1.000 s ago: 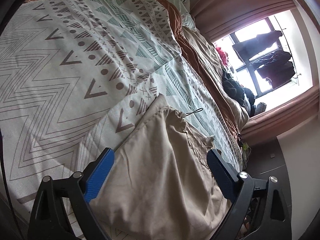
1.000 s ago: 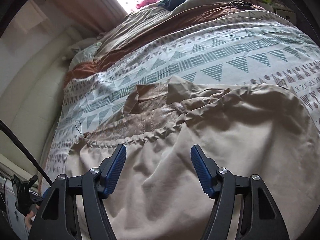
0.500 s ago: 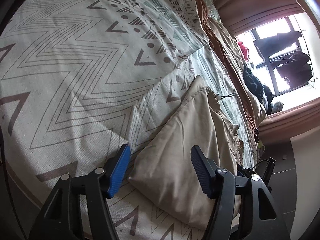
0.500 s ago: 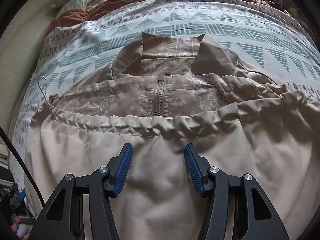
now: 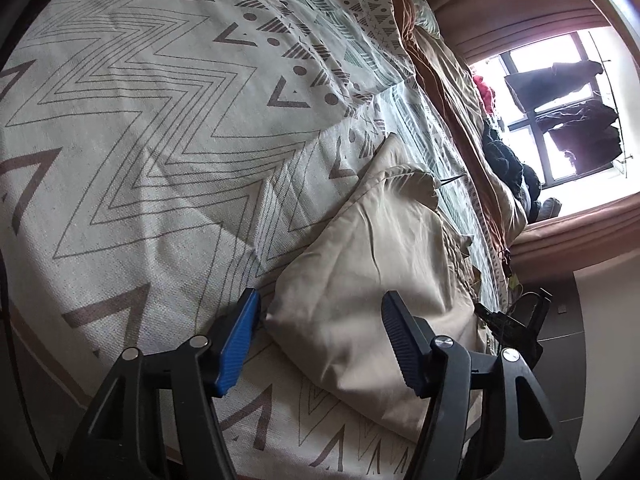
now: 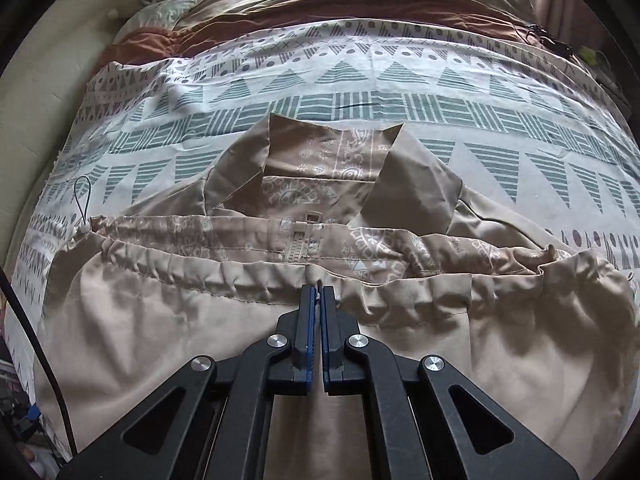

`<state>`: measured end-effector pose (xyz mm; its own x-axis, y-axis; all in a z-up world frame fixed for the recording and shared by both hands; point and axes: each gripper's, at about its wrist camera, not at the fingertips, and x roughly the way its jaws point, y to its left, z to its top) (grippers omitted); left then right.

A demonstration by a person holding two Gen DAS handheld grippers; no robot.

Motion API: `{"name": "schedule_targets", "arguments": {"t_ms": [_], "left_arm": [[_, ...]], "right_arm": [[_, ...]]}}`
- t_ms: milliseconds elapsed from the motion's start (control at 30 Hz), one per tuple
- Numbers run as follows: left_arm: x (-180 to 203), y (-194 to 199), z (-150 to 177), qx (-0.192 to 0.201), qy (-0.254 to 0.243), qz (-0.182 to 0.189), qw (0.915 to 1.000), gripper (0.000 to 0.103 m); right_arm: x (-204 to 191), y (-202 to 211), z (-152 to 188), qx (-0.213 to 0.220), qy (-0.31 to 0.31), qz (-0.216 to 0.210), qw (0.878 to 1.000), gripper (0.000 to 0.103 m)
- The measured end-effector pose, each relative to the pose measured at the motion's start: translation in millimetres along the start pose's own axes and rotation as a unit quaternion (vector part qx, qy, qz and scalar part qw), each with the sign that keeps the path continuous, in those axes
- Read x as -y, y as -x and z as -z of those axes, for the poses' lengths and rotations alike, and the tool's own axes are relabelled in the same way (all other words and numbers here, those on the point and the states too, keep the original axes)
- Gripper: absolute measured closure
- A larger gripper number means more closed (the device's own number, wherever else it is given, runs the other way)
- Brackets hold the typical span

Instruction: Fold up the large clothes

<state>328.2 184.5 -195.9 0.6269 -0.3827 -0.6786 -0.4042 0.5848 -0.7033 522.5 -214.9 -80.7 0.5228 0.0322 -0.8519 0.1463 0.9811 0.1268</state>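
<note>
While the beige jacket (image 6: pixel 168 320) lies spread on the patterned bedspread (image 6: pixel 360 80), its lower part folded up so the gathered hem (image 6: pixel 224 276) sits just below the zipper (image 6: pixel 298 240), the right claw (image 6: pixel 318 300) is pinched fully together on that hem, directly below the zipper. The left claw (image 5: pixel 320 336) stands about half open, straddling the jacket's corner (image 5: pixel 320 320) without its pads pressing the cloth. I would judge the step in hand to be securing two holds for the next fold. To do it well, the left claw should close on every layer at the corner, and both should lift together, keeping the hem taut. How many layers the right claw has caught is hidden between its pads. Neither sleeve can be made out, and the jacket's edge nearest the right claw is cut off behind its frame.
</note>
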Motion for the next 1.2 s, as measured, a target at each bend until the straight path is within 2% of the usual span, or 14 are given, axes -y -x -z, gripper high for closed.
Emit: {"name": "schedule_targets", "arguments": {"t_ms": [267, 467, 600, 800, 833, 867, 933, 1033, 1133, 1167, 1200], "left_arm": [[-7, 8, 12, -0.013, 0.031, 0.034, 0.9989, 0.040], [-6, -10, 18, -0.038, 0.052, 0.068, 0.9956, 0.040], [-4, -25, 15, -0.035, 0.061, 0.072, 0.9949, 0.040], [-3, -33, 4, -0.010, 0.062, 0.088, 0.9942, 0.041], [-2, -33, 4, -0.006, 0.058, 0.087, 0.9945, 0.050], [-2, -34, 4, -0.005, 0.055, 0.083, 0.9950, 0.054], [-4, -36, 3, -0.006, 0.055, 0.074, 0.9957, 0.074], [-3, -32, 3, -0.003, 0.049, 0.081, 0.9955, 0.084], [6, -26, 2, 0.005, 0.033, 0.088, 0.9955, 0.088], [8, -24, 2, 0.008, 0.030, 0.093, 0.9951, 0.089], [10, -22, 1, 0.010, 0.030, 0.098, 0.9947, 0.089]], "right_arm": [[-5, -25, -4, -0.012, -0.010, 0.003, 1.000, 0.103], [-3, -27, -7, -0.015, -0.012, 0.006, 1.000, 0.103], [-2, -26, -6, -0.014, -0.009, 0.011, 1.000, 0.103], [-3, -25, -4, -0.015, -0.004, 0.021, 1.000, 0.103], [-4, -26, -5, -0.017, -0.005, 0.023, 1.000, 0.103], [-4, -25, -6, -0.017, -0.005, 0.023, 1.000, 0.103], [-4, -21, -8, -0.022, -0.007, 0.018, 1.000, 0.103], [7, -3, -9, -0.024, -0.037, -0.021, 0.999, 0.103], [12, 26, -4, -0.008, -0.044, -0.039, 0.998, 0.102], [12, 35, 0, -0.003, -0.044, -0.044, 0.998, 0.100], [13, 45, 5, 0.000, -0.045, -0.052, 0.998, 0.092]]}}
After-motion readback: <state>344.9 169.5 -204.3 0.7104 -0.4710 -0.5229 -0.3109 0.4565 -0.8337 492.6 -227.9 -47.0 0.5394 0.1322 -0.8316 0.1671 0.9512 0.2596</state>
